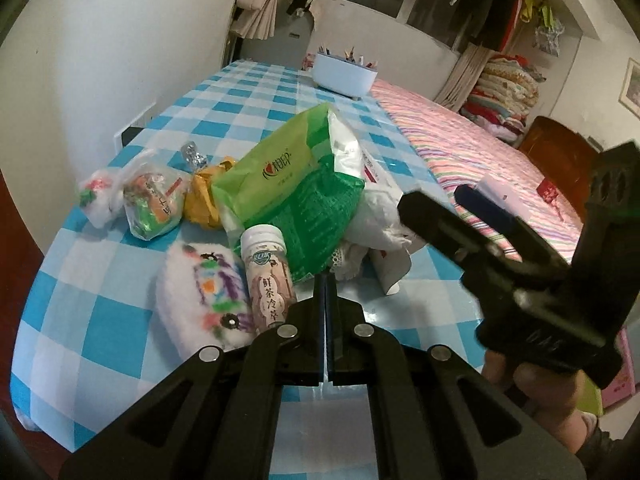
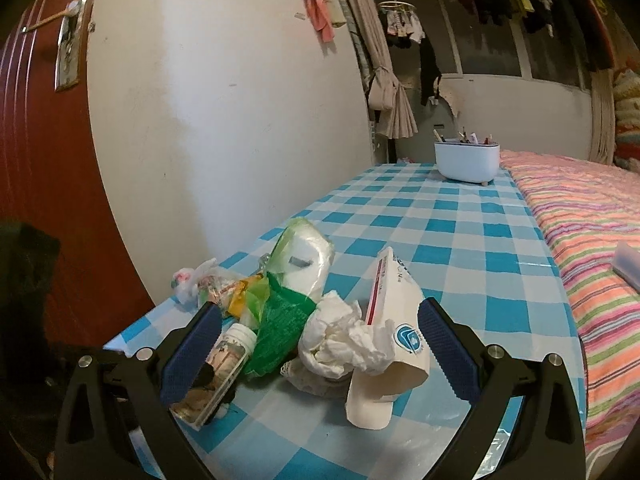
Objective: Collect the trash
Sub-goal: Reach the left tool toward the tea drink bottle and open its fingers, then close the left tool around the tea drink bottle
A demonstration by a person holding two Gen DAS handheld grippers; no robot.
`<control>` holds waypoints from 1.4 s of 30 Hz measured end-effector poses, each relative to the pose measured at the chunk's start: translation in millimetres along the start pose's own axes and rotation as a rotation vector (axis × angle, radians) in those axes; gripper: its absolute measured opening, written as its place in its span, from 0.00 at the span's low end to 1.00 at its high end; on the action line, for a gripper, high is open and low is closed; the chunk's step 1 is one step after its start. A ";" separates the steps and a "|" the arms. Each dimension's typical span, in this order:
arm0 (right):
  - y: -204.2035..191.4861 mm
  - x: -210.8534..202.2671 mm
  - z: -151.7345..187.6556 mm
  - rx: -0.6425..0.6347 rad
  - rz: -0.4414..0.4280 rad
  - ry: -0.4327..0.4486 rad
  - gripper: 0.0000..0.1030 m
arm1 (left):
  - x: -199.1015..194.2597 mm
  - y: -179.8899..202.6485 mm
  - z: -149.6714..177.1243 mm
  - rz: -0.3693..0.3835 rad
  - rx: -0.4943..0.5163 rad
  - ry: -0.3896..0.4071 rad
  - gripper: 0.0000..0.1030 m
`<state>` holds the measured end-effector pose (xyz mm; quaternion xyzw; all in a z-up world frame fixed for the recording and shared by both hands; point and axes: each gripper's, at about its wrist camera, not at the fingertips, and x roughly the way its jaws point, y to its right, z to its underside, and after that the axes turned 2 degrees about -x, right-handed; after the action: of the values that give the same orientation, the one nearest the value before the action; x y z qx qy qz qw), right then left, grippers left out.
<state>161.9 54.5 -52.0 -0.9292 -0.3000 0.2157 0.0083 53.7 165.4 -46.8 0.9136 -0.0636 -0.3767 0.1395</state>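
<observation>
A pile of trash lies on the blue checked table (image 1: 256,92): a green tissue pack (image 1: 292,184), a crumpled white tissue (image 2: 340,340), a white paper carton (image 2: 396,320), a tea bottle (image 1: 268,280), a yellow wrapper (image 1: 206,196), and small plastic bags (image 1: 154,204). My left gripper (image 1: 326,280) is shut and empty, just in front of the pile. My right gripper (image 2: 318,354) is open, its blue pads (image 2: 448,344) either side of the tissue and carton. It also shows in the left wrist view (image 1: 440,204).
A fluffy white pouch (image 1: 204,296) lies beside the bottle. A white pen holder (image 2: 468,160) stands at the table's far end. A bed with a striped cover (image 2: 592,232) borders the table on the right, a white wall on the left.
</observation>
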 end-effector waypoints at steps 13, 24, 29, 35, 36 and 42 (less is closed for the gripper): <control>7.3 -7.6 3.1 0.028 0.005 0.011 0.93 | 13.4 -8.2 -0.2 0.009 -0.017 -0.016 0.69; 13.4 -13.2 2.0 0.057 -0.009 0.030 0.93 | 34.8 1.0 -0.9 -0.079 0.021 -0.050 0.82; 17.2 -14.9 1.8 0.075 -0.013 0.039 0.93 | 52.6 3.8 0.9 -0.050 0.022 -0.126 0.44; 21.7 -16.0 1.2 0.099 -0.023 0.042 0.93 | 66.3 5.2 3.0 -0.056 0.023 -0.161 0.57; 22.2 -15.9 1.2 0.102 -0.026 0.041 0.93 | 67.5 6.8 3.4 -0.066 0.029 -0.160 0.57; 21.0 -9.0 -0.1 0.098 -0.036 0.017 0.93 | 69.6 2.8 -0.2 -0.087 -0.005 -0.149 0.42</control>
<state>167.0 32.2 -51.3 -0.9239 -0.3058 0.2220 0.0603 103.1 147.3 -92.5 0.8846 -0.0330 -0.4494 0.1202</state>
